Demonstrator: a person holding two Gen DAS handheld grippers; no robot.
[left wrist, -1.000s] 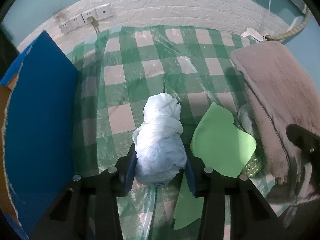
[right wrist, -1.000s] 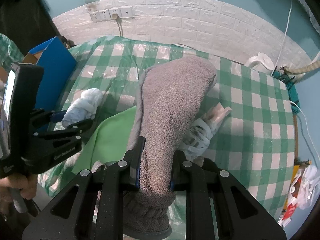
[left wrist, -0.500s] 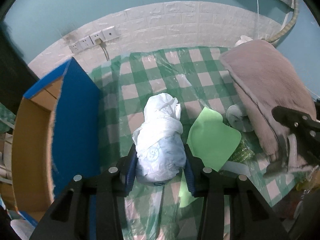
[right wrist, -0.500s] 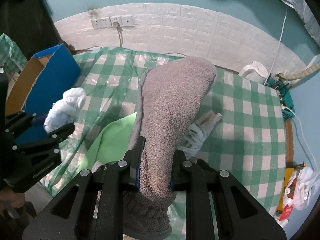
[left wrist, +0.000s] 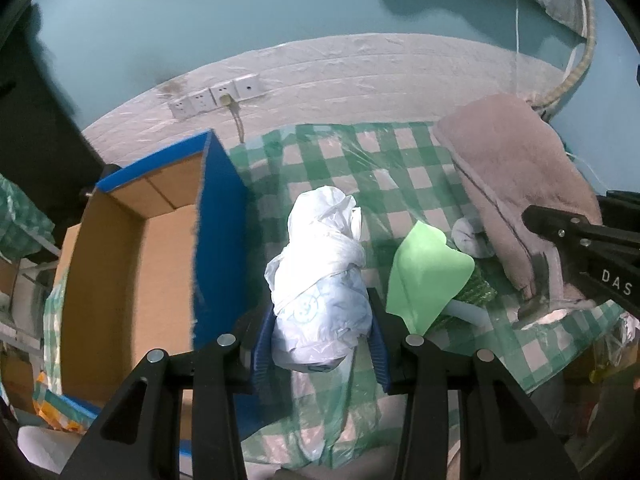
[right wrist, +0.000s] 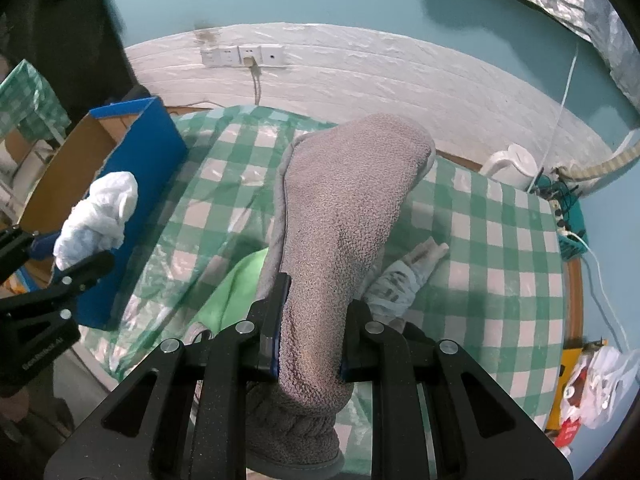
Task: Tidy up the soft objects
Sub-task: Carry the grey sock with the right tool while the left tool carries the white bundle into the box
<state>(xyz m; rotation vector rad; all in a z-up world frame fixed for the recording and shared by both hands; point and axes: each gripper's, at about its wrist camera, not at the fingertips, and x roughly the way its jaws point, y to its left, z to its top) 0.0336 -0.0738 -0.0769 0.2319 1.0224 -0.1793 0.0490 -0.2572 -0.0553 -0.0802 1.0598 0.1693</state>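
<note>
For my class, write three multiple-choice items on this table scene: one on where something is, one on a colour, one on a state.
1. Where is the open cardboard box with blue outer walls?
A. beside the table's edge
B. on the grey slipper
C. under the kettle

2. What colour is the flat foam sheet?
A. red
B. light green
C. black

3. What is the right gripper doing?
A. hanging open
B. clamped on the grey fleece slipper
C. gripping a cable

Answers: 1 A, it stands past the checked cloth; 2 B, plainly green; 3 B, both pads press the slipper.
</note>
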